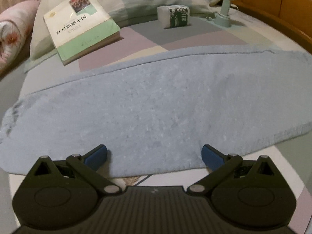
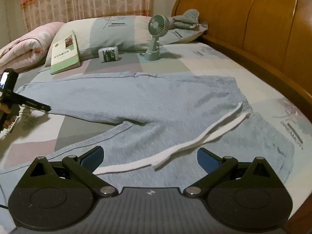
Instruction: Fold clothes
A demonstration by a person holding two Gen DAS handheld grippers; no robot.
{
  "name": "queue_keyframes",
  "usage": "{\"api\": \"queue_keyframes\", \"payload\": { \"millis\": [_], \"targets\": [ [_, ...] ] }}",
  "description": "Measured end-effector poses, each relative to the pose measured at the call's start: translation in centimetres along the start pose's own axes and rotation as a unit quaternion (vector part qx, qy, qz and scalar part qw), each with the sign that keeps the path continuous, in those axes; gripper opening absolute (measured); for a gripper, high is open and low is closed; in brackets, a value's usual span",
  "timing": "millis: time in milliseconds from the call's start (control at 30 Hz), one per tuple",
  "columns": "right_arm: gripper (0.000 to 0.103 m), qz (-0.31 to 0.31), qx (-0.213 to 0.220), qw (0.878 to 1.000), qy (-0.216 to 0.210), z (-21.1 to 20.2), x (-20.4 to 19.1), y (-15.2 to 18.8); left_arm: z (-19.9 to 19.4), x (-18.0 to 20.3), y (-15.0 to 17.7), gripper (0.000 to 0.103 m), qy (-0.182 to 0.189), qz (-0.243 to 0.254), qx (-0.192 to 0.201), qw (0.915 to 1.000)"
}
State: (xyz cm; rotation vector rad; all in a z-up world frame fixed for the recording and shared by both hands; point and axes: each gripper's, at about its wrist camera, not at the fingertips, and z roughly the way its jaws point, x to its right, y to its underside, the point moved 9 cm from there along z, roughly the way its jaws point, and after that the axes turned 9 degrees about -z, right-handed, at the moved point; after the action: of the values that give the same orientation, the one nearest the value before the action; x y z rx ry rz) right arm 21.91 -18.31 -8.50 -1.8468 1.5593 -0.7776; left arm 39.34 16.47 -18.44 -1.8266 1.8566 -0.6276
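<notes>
Holding both grippers spread wide and empty, I keep my left gripper [image 1: 154, 157] at the near edge of one leg of the light blue sweatpants [image 2: 156, 105] spread flat across the bed [image 2: 214, 62], my right gripper [image 2: 150, 159] above their white drawstring [image 2: 195, 142].

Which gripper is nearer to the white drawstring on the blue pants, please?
Right. The right gripper hovers open directly over the white drawstring; the left gripper sits at a pant leg, away from it.

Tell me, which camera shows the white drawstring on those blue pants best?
The right wrist view: the white drawstring trails in full across the light blue sweatpants there. The left wrist view shows only one plain pant leg, no drawstring at all.
</notes>
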Motion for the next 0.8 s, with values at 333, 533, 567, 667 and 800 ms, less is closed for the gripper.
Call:
{"api": "queue_keyframes", "payload": {
  "millis": [333, 533, 567, 667, 800],
  "targets": [
    [0.103, -0.013, 0.002, 1.000, 0.000, -0.3, -0.7, -0.2, -4.4, 14.1, -3.6, 0.102, 0.124, 0.076, 0.085, 0.9857],
    [0.103, -0.021, 0.003, 1.000, 0.009, -0.6, -0.7, 0.2, -1.5, 21.7, -2.5, 0.102, 0.153, 0.117, 0.065, 0.9792],
    [0.103, -0.020, 0.002, 1.000, 0.010, -0.6, -0.6, 0.3, -0.6, 22.2, -2.1, 0.102, 0.150, 0.114, 0.053, 0.9805],
    [0.103, -0.018, 0.000, 1.000, 0.011, -0.7, -0.2, 0.6, 0.4, 21.8, -0.4, 0.102, 0.134, 0.125, 0.032, 0.9825],
    [0.103, -0.004, -0.006, 1.000, 0.009, -0.3, 0.4, 1.3, -0.7, 19.5, 0.0, 0.102, 0.124, 0.109, 0.026, 0.9859]
  ]
}}
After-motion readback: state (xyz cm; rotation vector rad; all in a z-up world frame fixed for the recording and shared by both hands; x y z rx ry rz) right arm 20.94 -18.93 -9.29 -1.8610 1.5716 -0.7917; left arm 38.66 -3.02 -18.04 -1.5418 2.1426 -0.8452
